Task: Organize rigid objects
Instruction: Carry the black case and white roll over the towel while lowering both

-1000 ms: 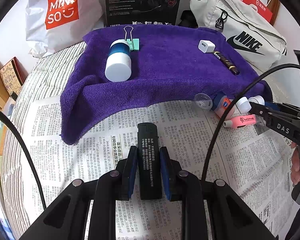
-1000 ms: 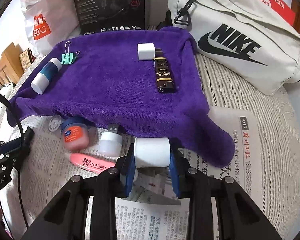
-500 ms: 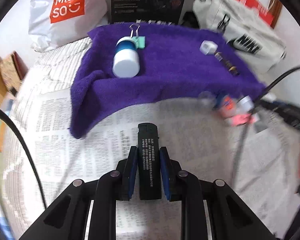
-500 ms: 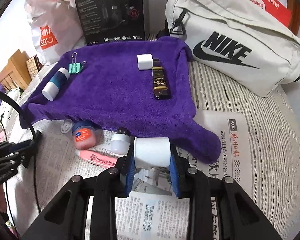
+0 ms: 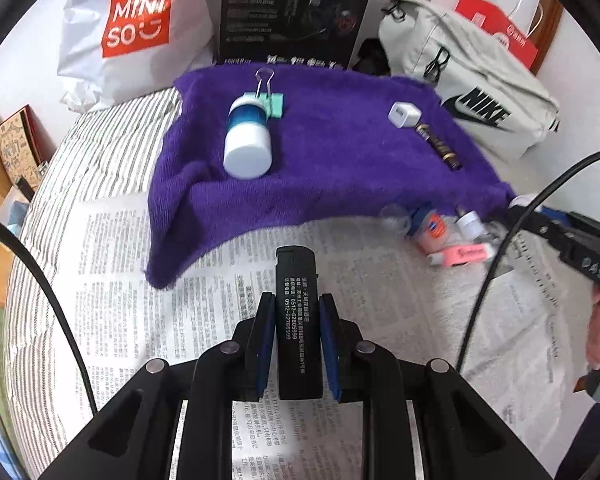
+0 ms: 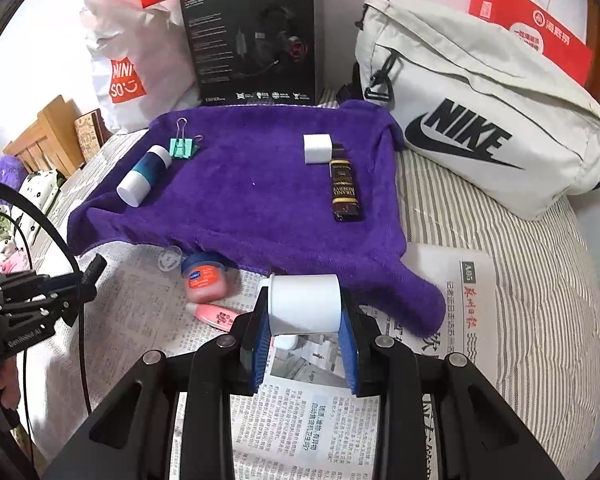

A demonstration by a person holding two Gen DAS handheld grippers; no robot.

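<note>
My left gripper (image 5: 295,314) is shut on a black lighter (image 5: 298,300) with white print, held above the newspaper (image 5: 204,320). My right gripper (image 6: 305,314) is shut on a white cylinder (image 6: 305,302), held above the newspaper near the purple towel's front edge. On the purple towel (image 6: 252,200) lie a blue-and-white bottle (image 6: 144,176), a green binder clip (image 6: 182,146), a white charger cube (image 6: 317,149) and a dark lighter (image 6: 344,194). In front of the towel sit a Vaseline jar (image 6: 206,278), a pink tube (image 6: 216,314) and a clear lid (image 6: 168,260).
A white Nike bag (image 6: 480,112) lies at the right. A black headset box (image 6: 256,40) and a Miniso bag (image 6: 128,64) stand behind the towel. The bed has a striped cover (image 6: 540,280). A small white item (image 5: 470,222) lies by the jar.
Both grippers have risen and pulled back a little with their objects still held; the views show more of the back wall. The items on the towel have not moved.
</note>
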